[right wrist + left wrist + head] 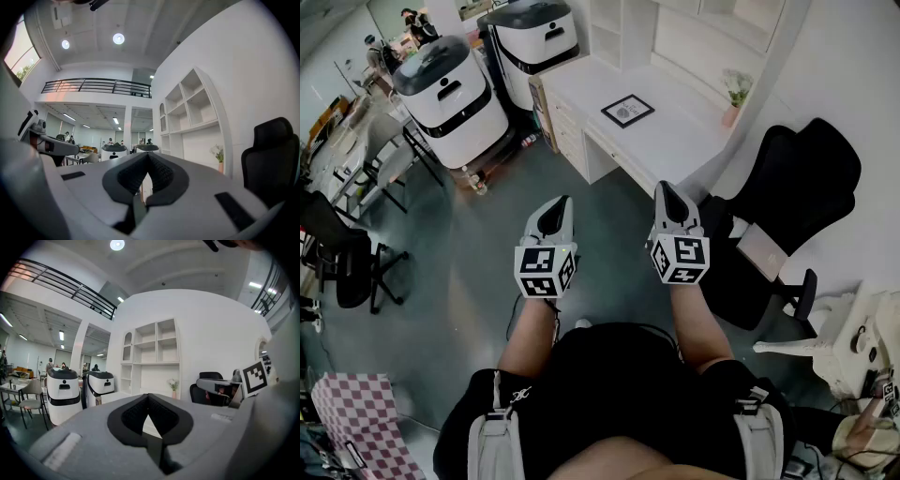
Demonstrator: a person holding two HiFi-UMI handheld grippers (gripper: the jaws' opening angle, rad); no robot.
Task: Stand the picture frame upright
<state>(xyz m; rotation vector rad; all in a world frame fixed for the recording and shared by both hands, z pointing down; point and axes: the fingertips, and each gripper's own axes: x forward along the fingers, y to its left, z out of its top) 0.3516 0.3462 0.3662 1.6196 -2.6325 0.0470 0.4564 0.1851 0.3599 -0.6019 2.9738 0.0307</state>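
Note:
A black picture frame (628, 111) lies flat on the white desk (680, 145) far ahead in the head view. My left gripper (555, 208) and right gripper (668, 195) are held side by side above the grey floor, well short of the desk. Both are shut with nothing between their jaws. In the left gripper view the left gripper (148, 397) points toward the desk and shelves. In the right gripper view the right gripper (148, 158) points the same way. The frame itself is hidden in both gripper views.
A small vase of flowers (735, 94) stands at the desk's right end, below white wall shelves (623, 28). A black office chair (787, 206) stands right of me. Two white and black machines (450, 98) stand at the left, with tables and a chair (342, 253) further left.

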